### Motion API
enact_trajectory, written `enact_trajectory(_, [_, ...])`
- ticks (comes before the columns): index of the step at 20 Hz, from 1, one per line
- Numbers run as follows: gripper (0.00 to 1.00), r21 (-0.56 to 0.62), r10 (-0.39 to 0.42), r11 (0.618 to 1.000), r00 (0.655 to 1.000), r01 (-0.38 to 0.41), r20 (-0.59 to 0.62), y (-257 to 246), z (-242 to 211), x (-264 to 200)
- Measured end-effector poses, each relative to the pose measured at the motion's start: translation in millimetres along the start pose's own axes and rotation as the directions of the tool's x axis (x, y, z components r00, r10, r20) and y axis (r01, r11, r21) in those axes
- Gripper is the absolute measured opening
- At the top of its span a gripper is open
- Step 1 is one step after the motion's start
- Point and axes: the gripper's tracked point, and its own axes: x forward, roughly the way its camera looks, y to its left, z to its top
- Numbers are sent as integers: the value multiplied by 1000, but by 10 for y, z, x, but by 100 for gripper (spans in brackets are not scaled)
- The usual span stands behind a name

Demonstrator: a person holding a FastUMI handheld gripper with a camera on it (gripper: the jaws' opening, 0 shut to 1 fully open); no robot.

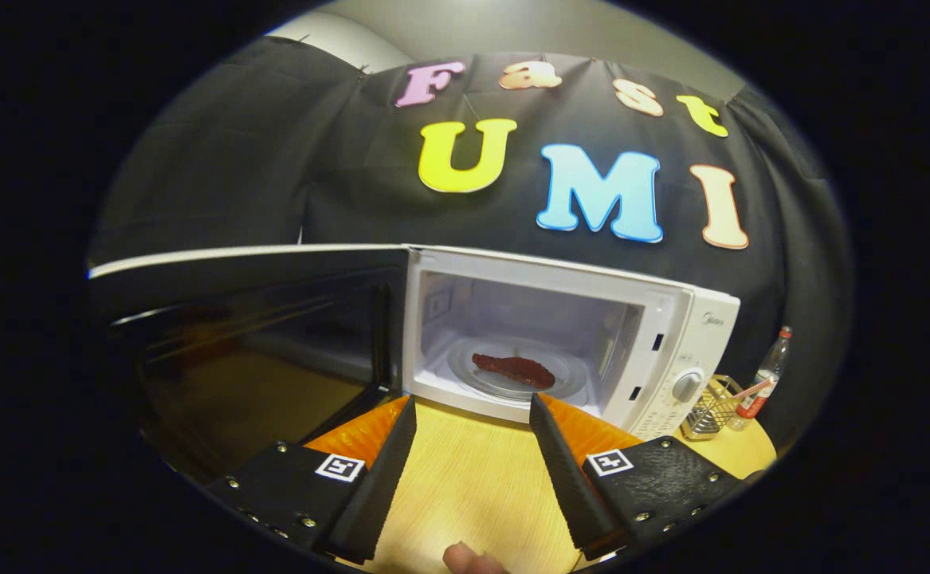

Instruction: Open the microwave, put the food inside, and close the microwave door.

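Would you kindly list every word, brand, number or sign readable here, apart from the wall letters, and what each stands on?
Nothing reads clearly.
The brand mark on the microwave, above the dial: too small to read.
Print around the dial: blurred.
Label on the bottle: too small.
Square coded markers on the open gripper, which holds nothing: patterns, no words.

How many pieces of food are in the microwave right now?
1: one food piece on the glass turntable, inside the microwave, beyond the open, empty gripper.
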Motion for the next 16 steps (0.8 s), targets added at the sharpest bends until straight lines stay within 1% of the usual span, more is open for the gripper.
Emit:
enact_trajectory(3, [87, -10, 14, 1000, 997, -13, 70, -10, 195, -560])
enact_trajectory(4, [91, -15, 14, 1000, 995, -12, 99, -42, 292, -726])
enact_trajectory(5, [96, -24, -12, 1000, 993, 14, 115, -138, 327, -888])
enact_trajectory(6, [96, -32, -38, 999, 992, 42, 116, -251, 367, -1052])
enact_trajectory(7, [96, -38, -46, 998, 992, 51, 117, -286, 393, -1200])
enact_trajectory(10, [96, -48, -48, 997, 988, 55, 150, -280, 439, -1617])
enact_trajectory(12, [96, -45, -13, 999, 987, 21, 161, -77, 428, -1729])
enact_trajectory(15, [96, -33, 112, 994, 983, -108, 146, 502, 322, -1731])
enact_trajectory(16, [96, -27, 140, 990, 981, -138, 135, 661, 267, -1704])
